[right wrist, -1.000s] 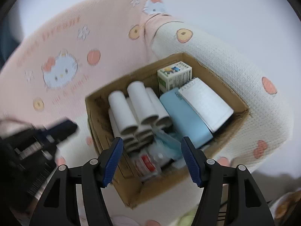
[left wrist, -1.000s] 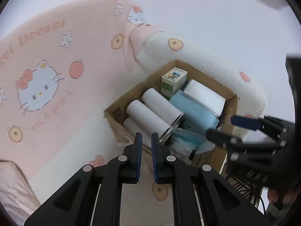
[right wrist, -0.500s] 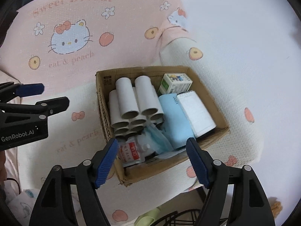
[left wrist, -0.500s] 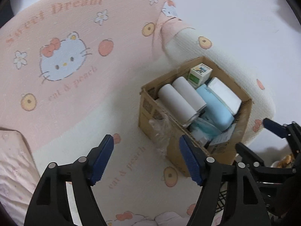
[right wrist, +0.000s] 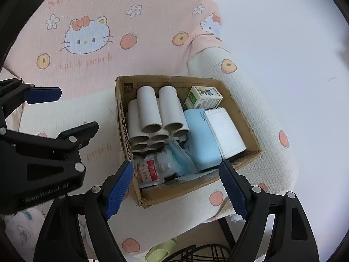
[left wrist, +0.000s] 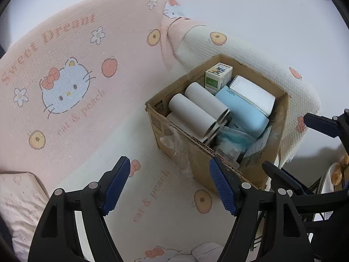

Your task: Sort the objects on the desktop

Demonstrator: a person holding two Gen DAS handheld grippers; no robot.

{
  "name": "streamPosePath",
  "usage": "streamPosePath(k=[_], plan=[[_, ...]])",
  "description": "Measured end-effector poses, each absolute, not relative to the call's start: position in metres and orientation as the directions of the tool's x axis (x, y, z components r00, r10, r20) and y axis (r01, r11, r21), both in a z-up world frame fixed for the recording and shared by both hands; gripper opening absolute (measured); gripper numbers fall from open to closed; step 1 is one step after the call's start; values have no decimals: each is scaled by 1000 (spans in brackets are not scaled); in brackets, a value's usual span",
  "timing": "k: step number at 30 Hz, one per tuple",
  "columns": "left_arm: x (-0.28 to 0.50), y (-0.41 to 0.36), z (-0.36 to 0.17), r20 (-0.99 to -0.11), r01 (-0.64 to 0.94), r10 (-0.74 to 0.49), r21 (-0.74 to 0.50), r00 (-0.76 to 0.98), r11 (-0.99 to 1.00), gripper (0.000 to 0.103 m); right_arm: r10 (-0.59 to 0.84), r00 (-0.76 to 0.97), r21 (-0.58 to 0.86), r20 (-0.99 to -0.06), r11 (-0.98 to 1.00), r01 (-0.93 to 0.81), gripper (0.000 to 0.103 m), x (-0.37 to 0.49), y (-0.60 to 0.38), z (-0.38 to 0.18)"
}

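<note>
An open cardboard box sits on a blanket-covered seat. It holds several white paper tubes, a light blue case, a spiral notepad, a small green and white carton, a red and white sachet and blue face masks. My left gripper is open and empty, left of the box. My right gripper is open and empty over the box's near edge.
A pink and cream cat-print blanket covers the seat and its padded arm. A pale pillow lies at the lower left. Below the seat edge are a black wire rack and a green slipper.
My left gripper went from shut to wide open and drew back from the box. My right gripper opened a little wider and rolled, so the box now sits squarer in its view.
</note>
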State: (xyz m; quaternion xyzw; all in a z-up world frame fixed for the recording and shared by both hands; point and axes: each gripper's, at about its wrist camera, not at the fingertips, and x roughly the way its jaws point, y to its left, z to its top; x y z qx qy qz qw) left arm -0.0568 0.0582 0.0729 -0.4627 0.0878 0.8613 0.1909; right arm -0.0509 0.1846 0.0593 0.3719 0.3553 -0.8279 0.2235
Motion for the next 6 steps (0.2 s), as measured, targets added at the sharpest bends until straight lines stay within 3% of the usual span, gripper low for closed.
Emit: streamPosePath(k=[6], plan=[[-58, 59, 73, -828, -395, 233, -15, -510, -919, 78, -100, -625, -420, -774, -657, 626, 80, -52, 188, 60]])
